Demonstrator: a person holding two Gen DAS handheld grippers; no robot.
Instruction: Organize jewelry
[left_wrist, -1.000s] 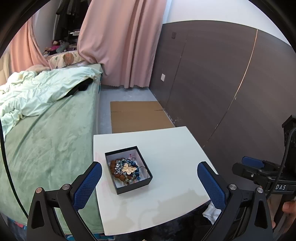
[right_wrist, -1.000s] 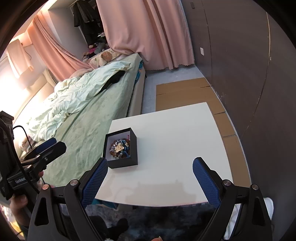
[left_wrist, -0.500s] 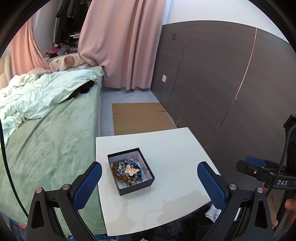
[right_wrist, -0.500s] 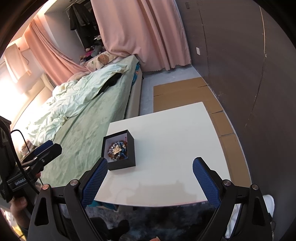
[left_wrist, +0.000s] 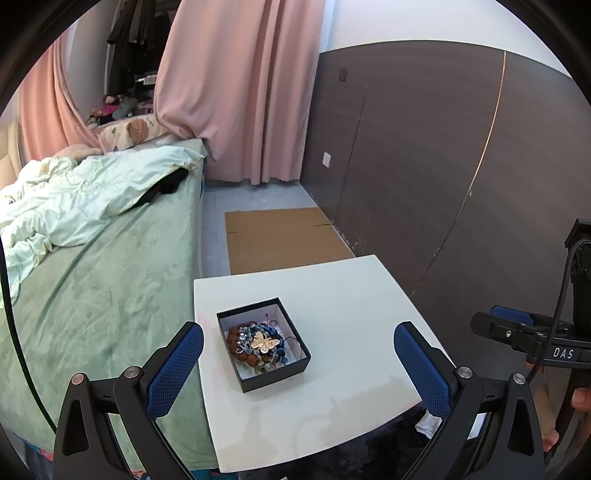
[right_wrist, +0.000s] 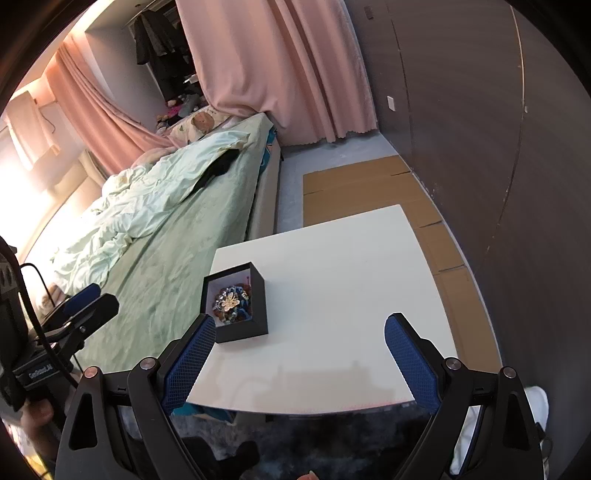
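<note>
Black box (left_wrist: 275, 376), tangled beads (left_wrist: 255, 345), butterfly brooch (left_wrist: 265, 341)

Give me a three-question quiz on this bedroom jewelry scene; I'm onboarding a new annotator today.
1. True or false: the black box on the white table has its lid on.
2. Multiple choice: which piece lies on top of the jewelry pile? A) a gold butterfly B) a silver watch C) a red bow
3. Fill in: both the left hand-held gripper and the right hand-held gripper are ____ and hold nothing.

Key:
1. False; the box is open, with the jewelry in view.
2. A, the gold butterfly.
3. Open.
</note>
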